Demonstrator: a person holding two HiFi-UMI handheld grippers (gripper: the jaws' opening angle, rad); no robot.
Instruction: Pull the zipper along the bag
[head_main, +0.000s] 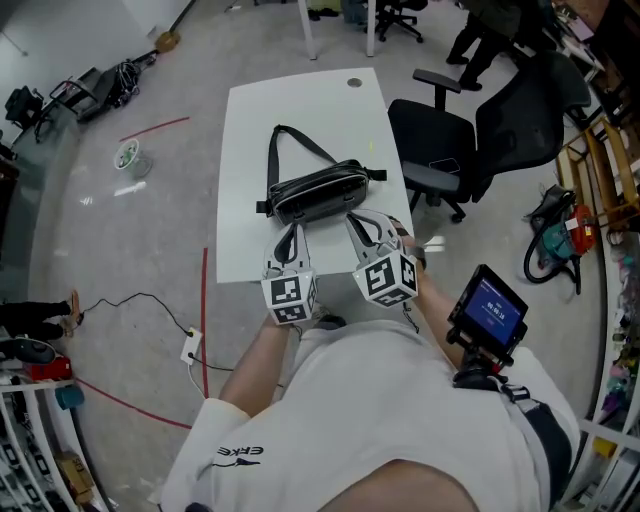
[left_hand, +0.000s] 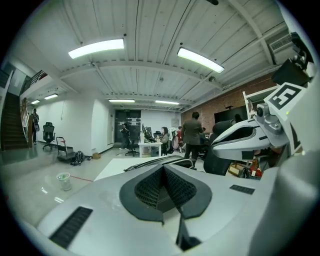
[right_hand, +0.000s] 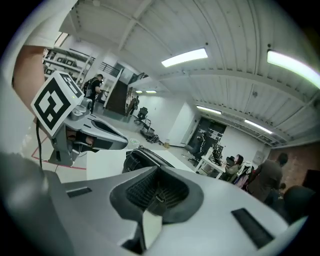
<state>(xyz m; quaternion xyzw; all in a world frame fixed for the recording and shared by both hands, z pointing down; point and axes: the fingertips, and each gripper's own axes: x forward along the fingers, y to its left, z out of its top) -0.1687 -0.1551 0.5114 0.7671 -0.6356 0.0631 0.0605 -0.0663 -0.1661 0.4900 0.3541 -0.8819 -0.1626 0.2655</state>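
A black bag with a looped strap lies across the white table. Both grippers hover at the bag's near side, tips pointing at it. My left gripper is at the bag's near left edge, and in the left gripper view its pads meet with nothing showing between them. My right gripper is at the bag's near right edge. In the right gripper view its jaws are shut on a small dark tab with a metal bit, seemingly the zipper pull. The bag shows just beyond.
A black office chair stands close to the table's right side. A device with a blue screen is mounted at the person's right hip. On the floor to the left lie a cup, a cable and a power strip.
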